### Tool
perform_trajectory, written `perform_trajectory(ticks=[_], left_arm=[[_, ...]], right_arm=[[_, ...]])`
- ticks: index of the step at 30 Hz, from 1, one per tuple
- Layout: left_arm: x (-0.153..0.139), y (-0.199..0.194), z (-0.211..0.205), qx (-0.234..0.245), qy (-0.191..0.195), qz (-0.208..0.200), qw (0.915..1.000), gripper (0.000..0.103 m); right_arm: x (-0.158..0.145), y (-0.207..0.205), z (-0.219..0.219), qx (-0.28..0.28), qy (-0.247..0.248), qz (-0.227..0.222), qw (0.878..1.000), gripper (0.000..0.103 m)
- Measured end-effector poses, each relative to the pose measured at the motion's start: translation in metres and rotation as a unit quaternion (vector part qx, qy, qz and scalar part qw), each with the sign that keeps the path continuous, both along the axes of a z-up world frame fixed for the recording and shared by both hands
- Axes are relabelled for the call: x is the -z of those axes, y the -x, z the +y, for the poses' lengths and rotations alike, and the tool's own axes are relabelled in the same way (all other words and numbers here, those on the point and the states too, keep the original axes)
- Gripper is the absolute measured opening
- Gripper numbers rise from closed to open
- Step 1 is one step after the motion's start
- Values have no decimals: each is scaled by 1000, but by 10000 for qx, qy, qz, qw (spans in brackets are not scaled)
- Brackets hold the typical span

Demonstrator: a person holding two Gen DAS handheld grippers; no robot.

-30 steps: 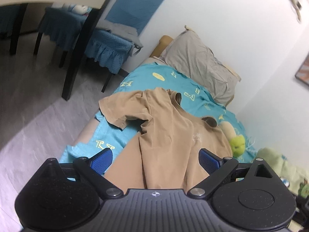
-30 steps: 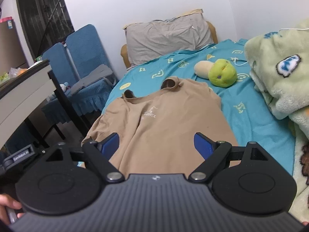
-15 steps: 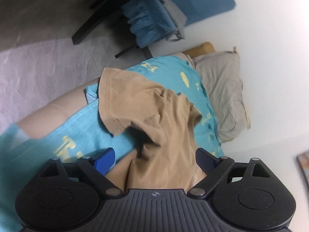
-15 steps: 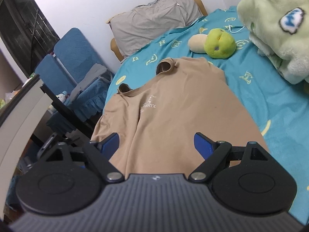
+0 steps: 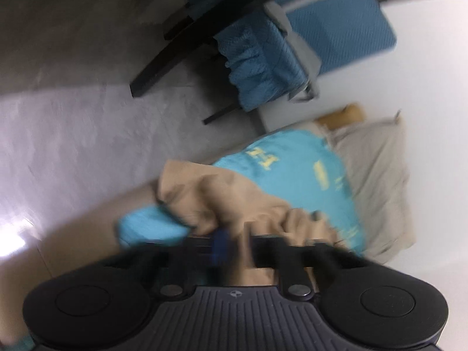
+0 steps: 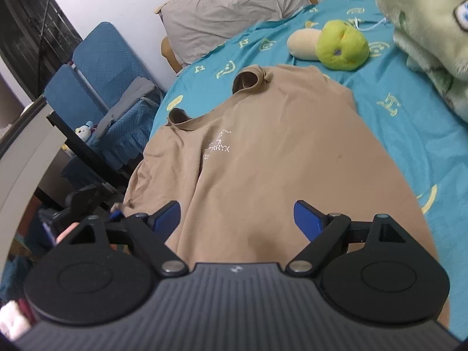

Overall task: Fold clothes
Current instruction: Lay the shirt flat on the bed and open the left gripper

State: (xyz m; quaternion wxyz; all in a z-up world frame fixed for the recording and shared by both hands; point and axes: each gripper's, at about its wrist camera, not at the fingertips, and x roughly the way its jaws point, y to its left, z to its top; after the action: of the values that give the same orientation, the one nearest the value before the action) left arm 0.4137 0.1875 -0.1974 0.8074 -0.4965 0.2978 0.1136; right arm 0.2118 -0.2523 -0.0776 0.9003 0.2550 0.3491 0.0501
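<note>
The left gripper point(image 5: 231, 241) has swung down to the bed's point(image 6: 389, 122) left edge within the last second; a second ago it hung back with fingers wide apart over the tan T-shirt point(image 6: 278, 158), and now, through heavy blur, its fingers look drawn together on the bunched sleeve point(image 5: 199, 196) that spills over that edge. I judge that as the grip for a fold, though whether it leads to turning the sleeve inward or only to straightening it, the scene does not settle.

The right gripper point(image 6: 237, 219) hovers above the shirt's lower half with its fingers spread wide, holding nothing; it has crept closer to the cloth.

The shirt lies chest-up along the middle of the bed, collar toward the head end, body mostly flat, not yet a folded packet.

By count: one shirt, two grippers, one grey pillow point(image 6: 234, 8) at the head end, one green-and-cream plush toy point(image 6: 339, 44) near the far side, one pale green blanket point(image 6: 430, 29) at the right edge, two blue chairs point(image 6: 108, 67) beyond the left edge.
</note>
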Motion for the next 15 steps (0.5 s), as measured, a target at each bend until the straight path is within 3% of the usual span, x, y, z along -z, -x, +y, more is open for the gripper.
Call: perform_trajectory(ticks=[2,4,7,10,12,14,15], left_arm=[[-19,-7,5,162,-511,-273,9982,2],[-40,-15,11,172,-1255,-421,9911,2],[-56,-35,21,304,-2204,-52,9749,2],[-56,-49,23,647,-2641,366,9616,7],[-54,-48,24,782,-2708,422,9585,16],[-56,-37,21,830,-2764,397,9566,51],[-57,-32,18,871,-2824,381,9546,58]], right_arm=[[1,1,-2,63,-15,53,10000,86],[1,3,-5,171,10,78,9998,86],[0,4,-6,258,158,18,9995,86],[-3,4,-6,315,340,-64,9989,86],[-4,4,-6,353,462,-118,9982,86],[-6,4,-6,391,583,-172,9974,86],[-6,4,-6,410,643,-199,9969,86]])
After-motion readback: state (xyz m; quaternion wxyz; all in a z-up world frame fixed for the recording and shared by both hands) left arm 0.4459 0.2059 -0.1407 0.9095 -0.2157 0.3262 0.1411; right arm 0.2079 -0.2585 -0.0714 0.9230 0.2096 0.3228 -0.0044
